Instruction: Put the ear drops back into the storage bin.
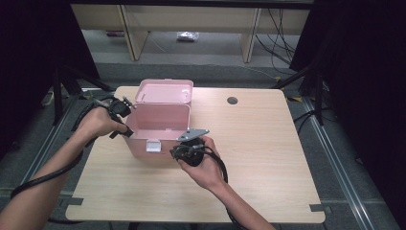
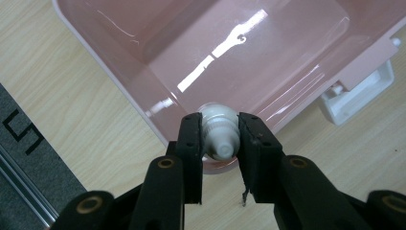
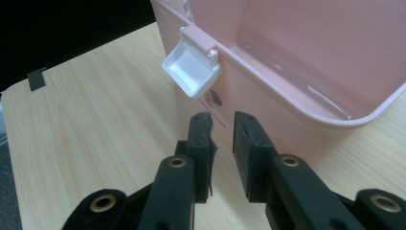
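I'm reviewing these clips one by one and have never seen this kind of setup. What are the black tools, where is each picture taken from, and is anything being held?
There is no robot here. A person holds a two-jaw hand tool, a gripper, in each hand, working at a wooden table.

The high view looks down from above the person's side. It shows the left gripper and the right gripper at an open pink box with its lid raised.

The other two pictures come from cameras riding on the grippers, looking along their black jaws.

In the left gripper view, the left gripper is closed on a small white bottle at the box's rim.

In the right gripper view, the right gripper holds nothing, its jaws a little apart, close to the box's front wall below its white latch.
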A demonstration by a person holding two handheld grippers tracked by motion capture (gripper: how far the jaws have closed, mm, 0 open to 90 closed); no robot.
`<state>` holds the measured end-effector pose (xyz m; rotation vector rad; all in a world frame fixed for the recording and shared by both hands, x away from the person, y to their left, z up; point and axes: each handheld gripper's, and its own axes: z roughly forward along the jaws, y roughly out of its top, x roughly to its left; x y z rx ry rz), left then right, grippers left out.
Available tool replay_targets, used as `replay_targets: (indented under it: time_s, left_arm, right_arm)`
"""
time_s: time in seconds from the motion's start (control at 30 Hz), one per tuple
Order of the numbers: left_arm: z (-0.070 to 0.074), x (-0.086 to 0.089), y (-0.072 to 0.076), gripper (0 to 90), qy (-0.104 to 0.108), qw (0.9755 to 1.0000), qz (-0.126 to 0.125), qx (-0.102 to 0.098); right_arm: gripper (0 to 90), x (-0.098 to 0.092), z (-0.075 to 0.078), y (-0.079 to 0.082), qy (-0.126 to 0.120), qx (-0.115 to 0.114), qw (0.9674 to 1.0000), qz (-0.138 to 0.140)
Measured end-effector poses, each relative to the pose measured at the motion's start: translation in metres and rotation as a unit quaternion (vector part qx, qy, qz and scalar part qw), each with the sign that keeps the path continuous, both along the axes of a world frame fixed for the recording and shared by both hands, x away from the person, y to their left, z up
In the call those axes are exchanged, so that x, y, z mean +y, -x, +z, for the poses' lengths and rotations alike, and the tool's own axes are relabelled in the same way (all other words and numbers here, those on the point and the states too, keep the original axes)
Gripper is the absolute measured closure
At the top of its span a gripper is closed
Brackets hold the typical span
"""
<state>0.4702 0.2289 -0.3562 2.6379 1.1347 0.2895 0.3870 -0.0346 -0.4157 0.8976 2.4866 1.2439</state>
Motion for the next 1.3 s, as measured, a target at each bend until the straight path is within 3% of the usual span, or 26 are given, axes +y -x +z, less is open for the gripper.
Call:
replay_targets:
  time_s: [0.2, 0.47, 0.57, 0.87, 0.97, 1.03, 1.3]
  left_arm:
    - [-0.003, 0.002, -0.001, 71.3, 0.003, 1.0000, 0.008, 0.000]
    - [-0.004, 0.001, -0.003, 71.3, -0.004, 1.0000, 0.003, 0.000]
    - [-0.006, -0.001, -0.003, 71.3, 0.004, 0.9999, 0.009, -0.003]
    - [-0.009, -0.003, -0.007, 71.3, -0.007, 0.9999, 0.007, 0.007]
    - [-0.010, -0.004, -0.008, 71.3, -0.009, 0.9999, 0.007, 0.008]
    - [-0.013, -0.005, -0.008, 71.3, -0.002, 0.9999, 0.013, 0.006]
    - [-0.016, -0.004, -0.011, 71.3, -0.011, 0.9998, 0.010, 0.015]
  right_arm:
    - [77.8, 0.001, 0.000, 0.001, -0.002, 0.008, 1.0000, -0.002]
    - [77.7, 0.002, -0.001, 0.001, 0.002, 0.000, 1.0000, 0.003]
    - [77.7, 0.002, 0.000, 0.000, 0.002, 0.000, 1.0000, 0.003]
    - [77.6, 0.001, 0.000, 0.002, -0.002, 0.008, 1.0000, -0.003]
    - [77.5, 0.001, -0.001, 0.001, 0.001, -0.001, 1.0000, 0.003]
    - [77.5, 0.001, -0.001, 0.001, 0.001, -0.001, 1.0000, 0.003]
    - [77.5, 0.001, -0.001, 0.001, 0.000, 0.002, 1.0000, 0.000]
